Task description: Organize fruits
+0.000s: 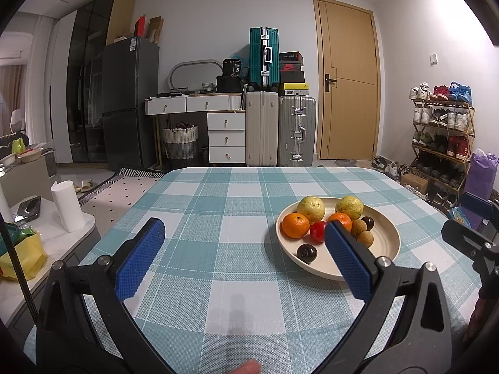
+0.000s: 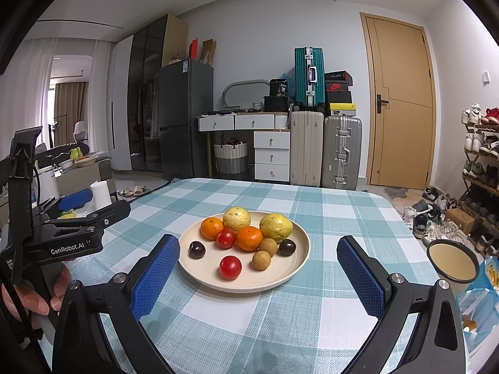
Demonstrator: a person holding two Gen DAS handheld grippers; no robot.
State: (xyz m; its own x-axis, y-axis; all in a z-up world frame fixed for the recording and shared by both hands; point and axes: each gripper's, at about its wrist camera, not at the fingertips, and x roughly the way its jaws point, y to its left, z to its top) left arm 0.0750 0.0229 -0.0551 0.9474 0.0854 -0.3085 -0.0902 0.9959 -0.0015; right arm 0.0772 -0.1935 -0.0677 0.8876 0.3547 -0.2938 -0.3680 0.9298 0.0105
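Both the left gripper (image 1: 243,243) and right gripper (image 2: 259,261) gape wide, holding nothing. Only the right view shows the plate's (image 2: 293,268) second tomato (image 2: 230,267).

A checked cloth (image 2: 312,305) is covering the table. A cream bowl (image 2: 452,264) is sitting at its right edge, beside blue packets (image 2: 478,299). Suitcases (image 2: 326,151) are standing against the far wall beside a wooden door (image 2: 400,99).

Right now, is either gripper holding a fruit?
No: the left gripper and right gripper are both open, and all fruit lies on the plate.
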